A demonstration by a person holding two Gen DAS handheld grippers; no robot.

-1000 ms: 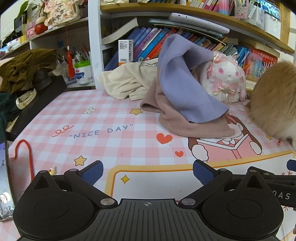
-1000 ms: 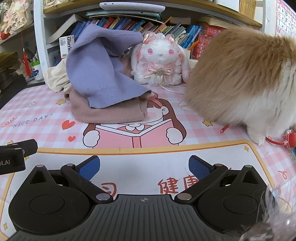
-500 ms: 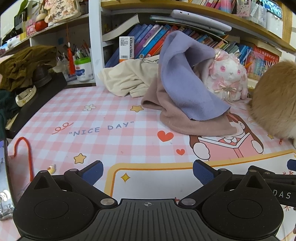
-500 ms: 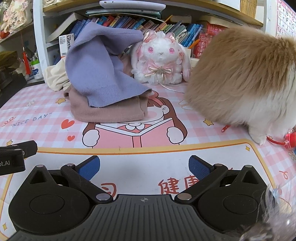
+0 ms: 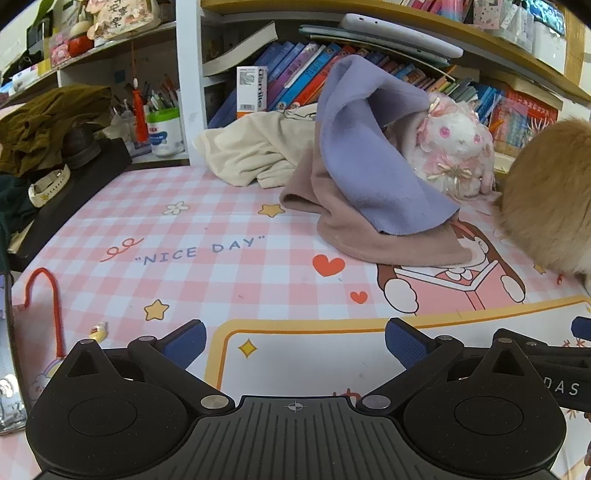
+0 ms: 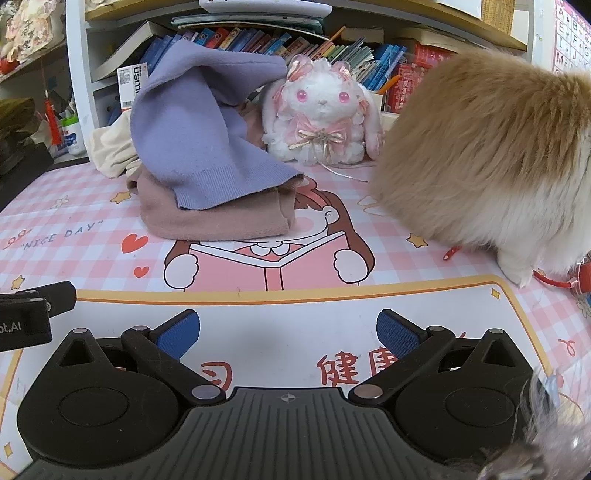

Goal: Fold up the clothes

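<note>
Nearest to you, your left gripper and right gripper both hang spread wide and empty over the white panel of the desk mat, side by side, touching no cloth. Beyond them, past the printed girl with her book, lies the work: a mauve garment flat on the pink check, with a lavender sweater heaped over it and rising in a slack peak — draped, not folded. To your right a furry tan animal stands on the mat, just beside the heap. Farther back a cream garment sits crumpled at the foot of the bookshelf, left of the pile, with a white plush rabbit to its right. As I judge it, no folding has begun — no neat fold shows on any of the three pieces, and you have yet to reach the first.
</note>
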